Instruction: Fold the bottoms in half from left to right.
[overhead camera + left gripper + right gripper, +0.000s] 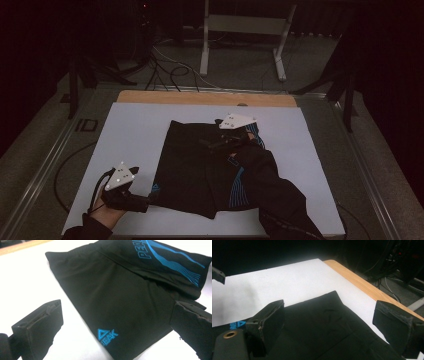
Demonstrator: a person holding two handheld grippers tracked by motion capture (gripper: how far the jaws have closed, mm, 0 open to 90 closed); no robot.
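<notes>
Black Peak shorts [200,170] lie folded at frame centre; left gripper [145,200] at lower left and right gripper [220,145] above centre, both agape, should pinch edges squarely.

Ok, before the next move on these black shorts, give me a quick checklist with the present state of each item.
1. Left tool open: ok, jaws apart, nothing between them.
2. Right tool open: ok, jaws spread above the cloth.
3. Left tool lined up with the near corner of the shorts, by the blue logo: ok.
4. Right tool over the far part of the shorts: ok.
5. Shorts wholly on the white sheet: ok.
6. Shorts lying flat: not ok, one leg is folded over with a ridge.
</notes>
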